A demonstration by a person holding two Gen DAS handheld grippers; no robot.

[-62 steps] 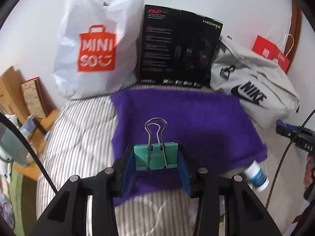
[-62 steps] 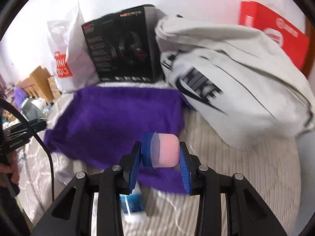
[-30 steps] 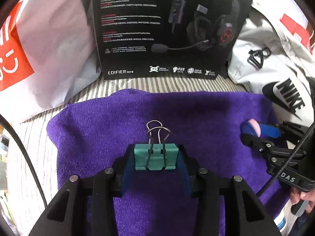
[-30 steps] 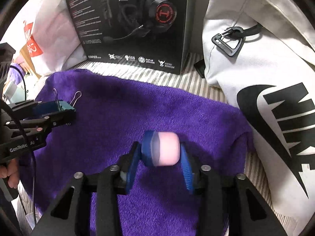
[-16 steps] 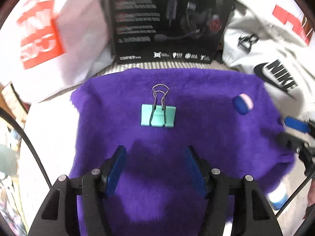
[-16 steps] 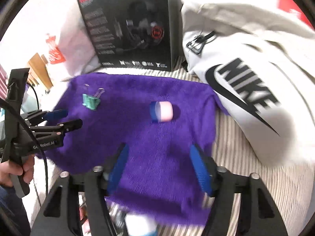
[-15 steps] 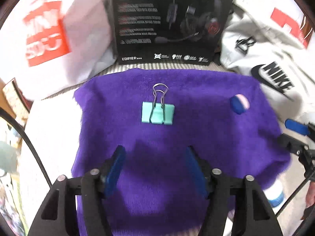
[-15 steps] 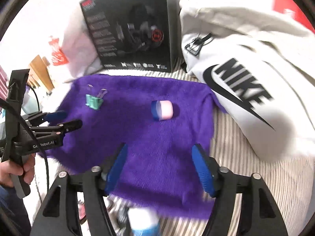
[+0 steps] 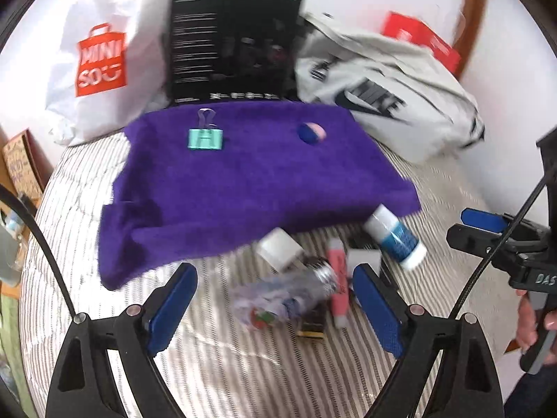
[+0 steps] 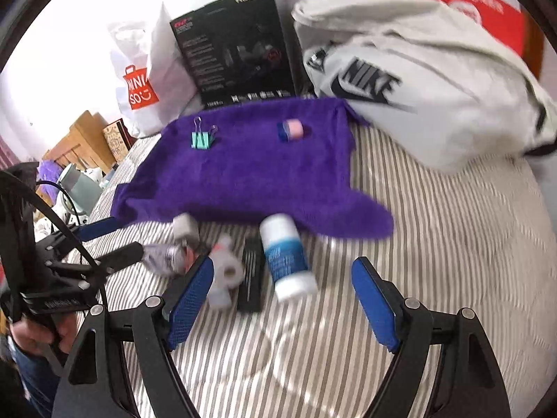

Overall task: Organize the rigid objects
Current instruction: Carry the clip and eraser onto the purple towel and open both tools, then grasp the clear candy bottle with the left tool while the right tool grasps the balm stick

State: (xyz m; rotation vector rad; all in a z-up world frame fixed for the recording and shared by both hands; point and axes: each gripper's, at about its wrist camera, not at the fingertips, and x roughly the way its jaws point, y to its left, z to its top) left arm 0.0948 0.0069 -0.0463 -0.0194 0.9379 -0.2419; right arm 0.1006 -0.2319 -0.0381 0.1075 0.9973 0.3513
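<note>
A teal binder clip (image 9: 205, 138) (image 10: 201, 139) and a blue-and-pink cap (image 9: 312, 132) (image 10: 291, 131) lie apart on the purple towel (image 9: 243, 177) (image 10: 250, 170). Below the towel's near edge, on the striped bedding, lies a loose pile: a white-and-blue bottle (image 9: 397, 235) (image 10: 286, 257), a white charger block (image 9: 278, 249), a pink tube (image 9: 338, 284), a crumpled foil packet (image 9: 278, 301) and a flat black item (image 10: 251, 278). My left gripper (image 9: 273, 308) is open above the pile. My right gripper (image 10: 282, 301) is open near the bottle.
A black headset box (image 9: 236, 41), a white MINISO bag (image 9: 101, 59), a grey Nike bag (image 9: 386, 94) and a red box (image 9: 421, 40) line the wall behind the towel. Wooden furniture (image 10: 80, 141) stands left of the bed. A hand (image 9: 529, 320) holds the other gripper.
Both grippers let go of the binder clip and the cap onto the towel, opened, and pulled back toward the near side. The pile of small objects has come into view.
</note>
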